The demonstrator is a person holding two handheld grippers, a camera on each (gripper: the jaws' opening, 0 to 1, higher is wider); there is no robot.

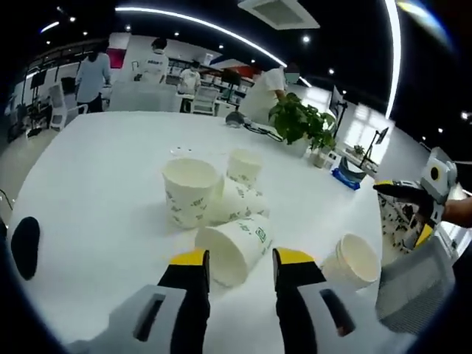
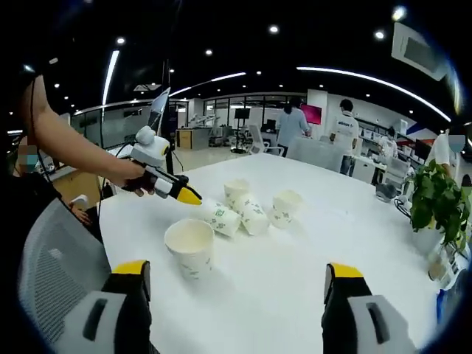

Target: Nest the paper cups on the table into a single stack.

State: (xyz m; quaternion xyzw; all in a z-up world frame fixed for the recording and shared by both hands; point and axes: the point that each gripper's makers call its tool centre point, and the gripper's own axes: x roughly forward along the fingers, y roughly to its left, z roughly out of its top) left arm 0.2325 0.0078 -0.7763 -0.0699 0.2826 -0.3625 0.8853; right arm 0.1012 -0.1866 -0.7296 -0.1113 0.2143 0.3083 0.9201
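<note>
Left tool (image 1: 237, 267): jaws parted a little, nothing between, yellow tips up from view bottom. Also seen in right gripper view (image 2: 190, 198), held out on a bare forearm (image 2: 70, 147), hand (image 2: 136, 179) wrapped round grip, yellow tip pointing down-right. Right tool (image 2: 236, 279): jaws spread wide, empty. Seen in left gripper view at right edge (image 1: 402, 193), black finger pointing left, hand (image 1: 453, 210) behind.

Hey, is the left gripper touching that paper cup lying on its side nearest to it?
Cannot tell. In the left gripper view, the left gripper has its yellow tips either side of the tipped paper cup, overlapping its rim, but no clear contact or gap shows.
</note>
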